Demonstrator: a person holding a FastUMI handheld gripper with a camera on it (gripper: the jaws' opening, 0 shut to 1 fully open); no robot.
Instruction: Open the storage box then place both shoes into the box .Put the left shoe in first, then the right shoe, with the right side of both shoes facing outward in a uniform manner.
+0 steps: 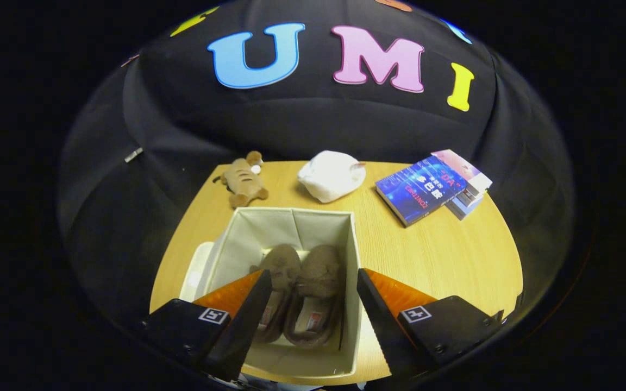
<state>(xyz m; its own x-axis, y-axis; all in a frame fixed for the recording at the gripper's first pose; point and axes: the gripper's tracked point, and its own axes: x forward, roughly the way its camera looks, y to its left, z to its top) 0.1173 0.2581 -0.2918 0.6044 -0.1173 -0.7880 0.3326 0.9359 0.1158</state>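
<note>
The only print near enough to notice is on the cover of the blue book in the upper right of the frame, and it is too small and warped to make out; small tags inside the shoes are likewise unreadable.

In the lower middle of the frame stands the storage box, a pale fabric cube with its top open. Both shoes lie on its floor side by side, touching: the left-hand shoe and the right-hand shoe, brown and fuzzy (slipper-like), their rounded ends toward the far wall of the box and their openings toward the camera. Which is the left shoe and which the right of the pair I cannot tell. A pale flat piece, perhaps the lid, shows just beside the box's left wall.

The claw hangs above the box opening, looking down into it, spread wide and holding nothing. One finger overlaps the left-hand shoe in the view; the other stands over the box's right wall.

Beyond the box on the wooden table, toward the top of the frame, lie a small tan plush animal at upper left, a white crumpled bundle in the middle, and the book resting on a second book.
</note>
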